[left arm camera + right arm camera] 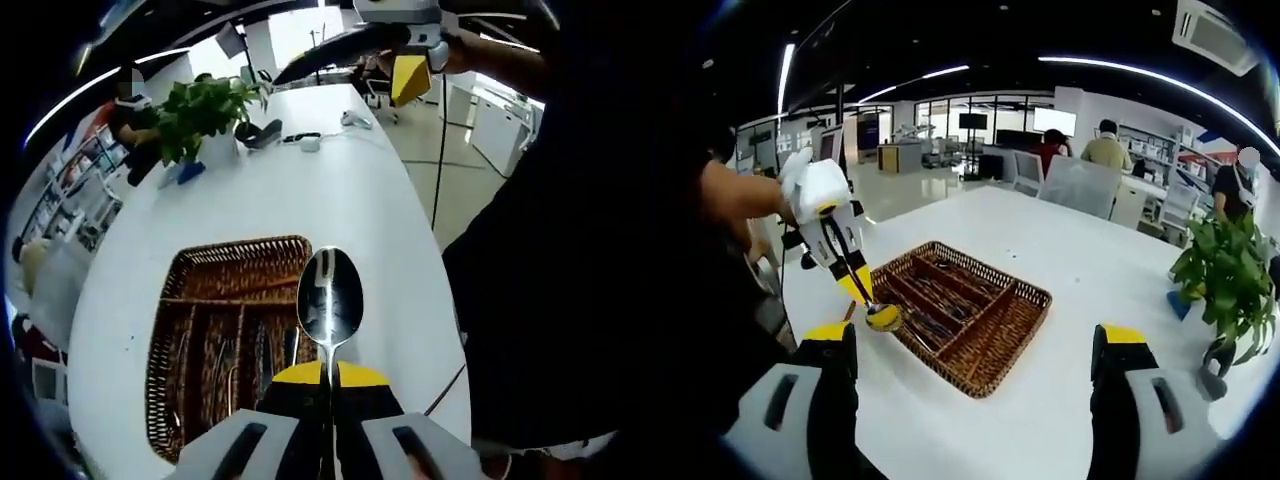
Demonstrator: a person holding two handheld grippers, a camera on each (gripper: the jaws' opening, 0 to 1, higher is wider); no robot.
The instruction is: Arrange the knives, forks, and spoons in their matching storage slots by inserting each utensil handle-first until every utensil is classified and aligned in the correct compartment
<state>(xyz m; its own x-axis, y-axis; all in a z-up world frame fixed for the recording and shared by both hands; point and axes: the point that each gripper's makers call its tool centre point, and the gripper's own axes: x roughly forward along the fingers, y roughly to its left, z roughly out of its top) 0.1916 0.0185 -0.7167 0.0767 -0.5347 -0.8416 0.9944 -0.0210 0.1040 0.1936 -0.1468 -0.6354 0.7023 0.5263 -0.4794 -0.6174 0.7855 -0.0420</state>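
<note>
- The left hand-held gripper (328, 400) has its jaws pressed together on the handle of a spoon (329, 298), whose bowl points toward 12 o'clock in the left gripper view.
- In the right gripper view that same gripper (868, 300) enters from 9 o'clock, tilted downward, gripped by a person's hand (805, 190) with a bare forearm behind it.
- The right hand-held gripper (975, 355) has its jaws spread wide apart with nothing between them, rising from 6 o'clock in its own view.
</note>
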